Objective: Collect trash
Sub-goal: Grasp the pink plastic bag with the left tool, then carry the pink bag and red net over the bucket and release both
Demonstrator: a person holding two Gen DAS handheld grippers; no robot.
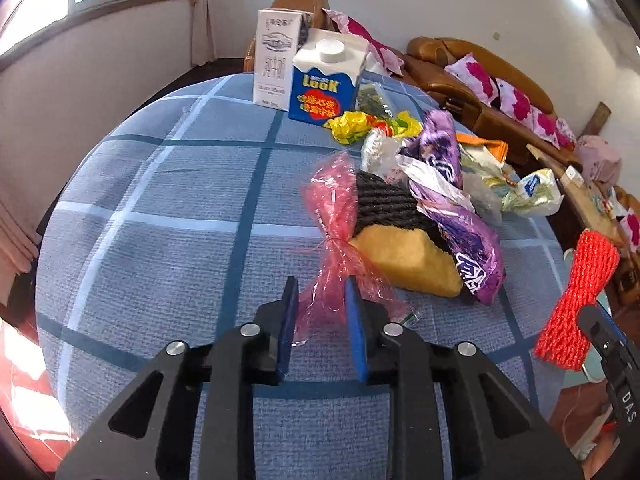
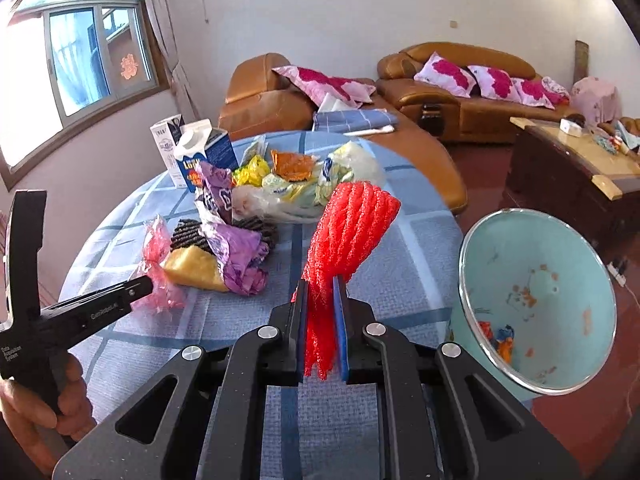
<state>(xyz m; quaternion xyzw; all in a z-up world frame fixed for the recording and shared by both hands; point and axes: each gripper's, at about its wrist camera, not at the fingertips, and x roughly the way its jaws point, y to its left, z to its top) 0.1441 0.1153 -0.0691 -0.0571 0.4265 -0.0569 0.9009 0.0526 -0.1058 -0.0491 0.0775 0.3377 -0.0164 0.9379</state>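
Note:
My left gripper [image 1: 322, 284] is shut on the lower end of a pink plastic wrapper [image 1: 334, 200], which lies on the blue checked tablecloth [image 1: 160, 240]. The right gripper [image 2: 320, 280] is shut on a red foam net [image 2: 352, 232] and holds it above the table; the net [image 1: 576, 292] also shows at the right edge of the left wrist view. A teal bin [image 2: 560, 248] with a few scraps inside stands off the table's right edge, close to the right gripper. The left gripper [image 2: 140, 288] and the hand holding it appear at the lower left of the right wrist view.
More trash lies behind the pink wrapper: a yellow sponge with a dark scouring side [image 1: 408, 260], a purple wrapper [image 1: 452, 200], a yellow wrapper [image 1: 352, 126], plastic bags [image 2: 300, 196], a blue carton [image 1: 324, 80] and a white carton [image 1: 276, 60]. Brown sofas [image 2: 460, 100] and a low wooden table [image 2: 568, 168] stand beyond.

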